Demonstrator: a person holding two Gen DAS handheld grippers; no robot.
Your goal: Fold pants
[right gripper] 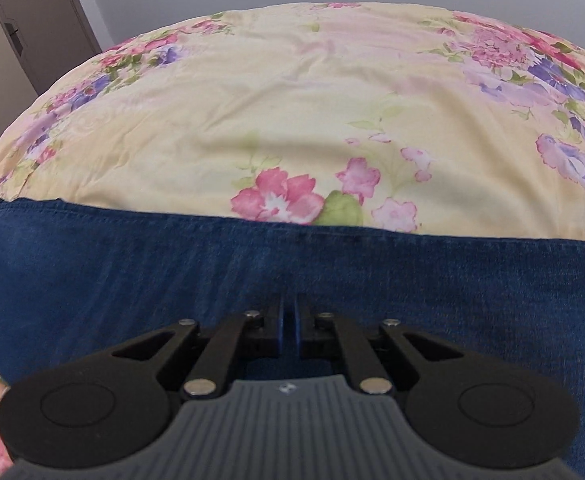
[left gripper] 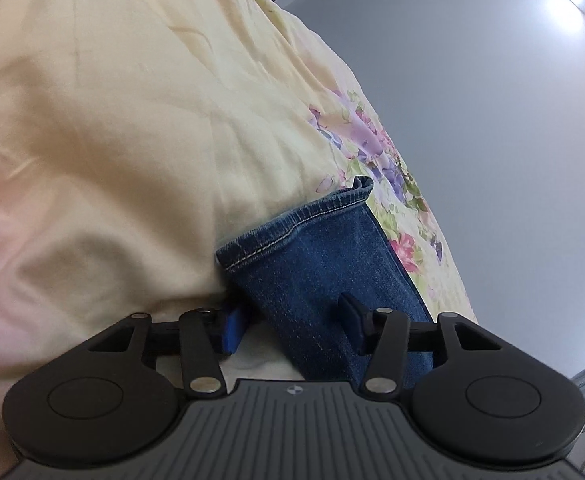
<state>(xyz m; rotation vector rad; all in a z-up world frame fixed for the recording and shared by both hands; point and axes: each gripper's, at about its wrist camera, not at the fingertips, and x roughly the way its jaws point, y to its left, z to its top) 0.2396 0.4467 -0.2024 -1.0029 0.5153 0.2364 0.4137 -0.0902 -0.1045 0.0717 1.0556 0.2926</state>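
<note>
Two grippers are over one pair of blue denim pants [right gripper: 252, 280] lying on a yellow floral bedcover [right gripper: 292, 120].

Left gripper [left gripper: 292, 326]: jaws stand roughly half open. A pant leg [left gripper: 320, 264] runs between them and onward ahead of the tips, ending in a stitched hem [left gripper: 292, 220] just beyond. The right-hand pad [left gripper: 352, 320] lies against or over the denim; the left-hand pad [left gripper: 232, 330] stands clear of the cloth edge, with a gap showing. No grip is made. Bedcover lies to the left of and ahead of the jaws, a grey wall [left gripper: 492, 120] to the right.

Right gripper [right gripper: 291, 326]: jaws fully closed, pads together. Denim spreads beneath and to both sides of the tips, its straight far edge ahead of them. Whether a fold of cloth is pinched between the pads cannot be told.
</note>
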